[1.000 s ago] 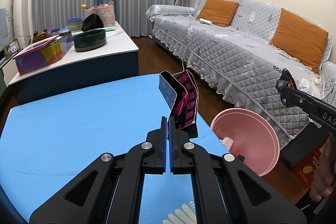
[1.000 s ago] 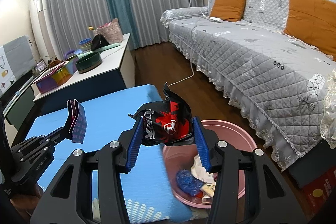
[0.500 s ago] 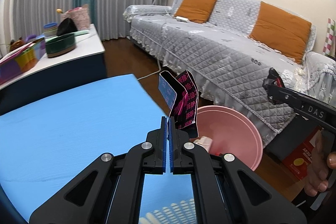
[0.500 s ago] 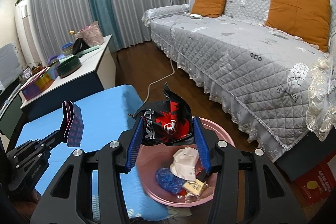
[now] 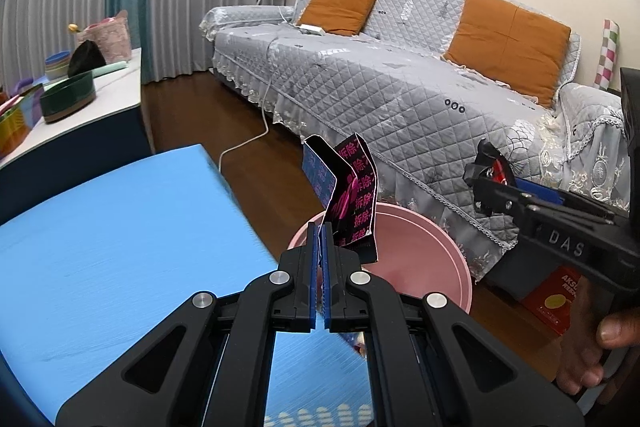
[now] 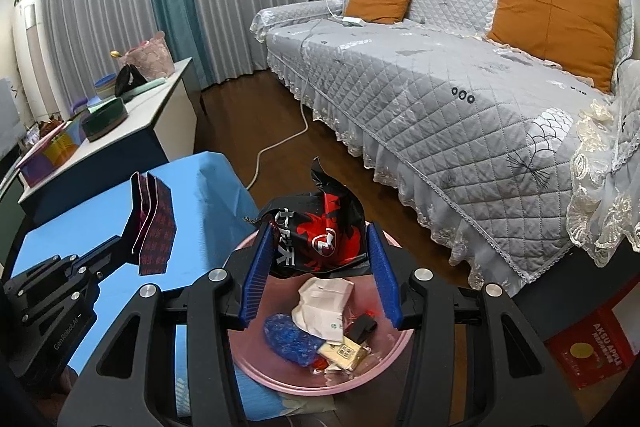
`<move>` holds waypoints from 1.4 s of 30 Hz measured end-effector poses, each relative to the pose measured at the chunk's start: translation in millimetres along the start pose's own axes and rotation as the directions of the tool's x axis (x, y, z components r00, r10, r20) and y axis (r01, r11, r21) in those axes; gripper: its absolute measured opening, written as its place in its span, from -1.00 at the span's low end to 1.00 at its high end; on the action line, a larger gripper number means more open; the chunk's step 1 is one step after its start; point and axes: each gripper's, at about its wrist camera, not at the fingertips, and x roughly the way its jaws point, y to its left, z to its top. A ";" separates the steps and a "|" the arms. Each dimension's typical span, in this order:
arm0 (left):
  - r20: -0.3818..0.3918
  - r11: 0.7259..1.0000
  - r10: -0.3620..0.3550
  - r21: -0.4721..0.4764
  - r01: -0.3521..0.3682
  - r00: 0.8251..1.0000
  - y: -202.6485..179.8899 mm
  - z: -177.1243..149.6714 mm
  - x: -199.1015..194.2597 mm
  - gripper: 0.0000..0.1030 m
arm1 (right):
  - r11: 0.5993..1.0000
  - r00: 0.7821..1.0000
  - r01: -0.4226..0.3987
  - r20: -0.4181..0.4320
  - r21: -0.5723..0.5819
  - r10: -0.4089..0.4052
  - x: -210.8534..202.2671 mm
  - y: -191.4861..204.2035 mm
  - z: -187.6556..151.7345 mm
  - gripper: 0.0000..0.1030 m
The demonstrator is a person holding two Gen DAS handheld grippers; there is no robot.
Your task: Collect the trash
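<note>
Both hands have swung off the blue counter (image 5: 120, 247) toward the one pink bin (image 6: 384, 355), now lower centre, so dropping looks next: right gripper (image 6: 320, 267) grasps one black-red snack bag (image 6: 320, 239), left gripper (image 5: 320, 239) clenches one folded pink-black wrapper (image 5: 352, 203).

Right gripper (image 6: 320, 267) clamped crumpled black-and-red foil snack bag (image 6: 318, 241) directly above round pink plastic basin (image 6: 394, 345) holding wrappers. Left gripper (image 6: 130, 251), left of basin, pinched folded dark pink-printed carton (image 6: 154, 223) over blue table (image 6: 200, 195).
</note>
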 end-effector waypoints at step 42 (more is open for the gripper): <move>0.103 0.997 0.079 -0.032 -0.076 0.992 10.7 -14.6 -91.6 0.70 | 0.999 0.996 0.037 0.079 0.039 -0.040 -66.6 3.8 -1.3 0.90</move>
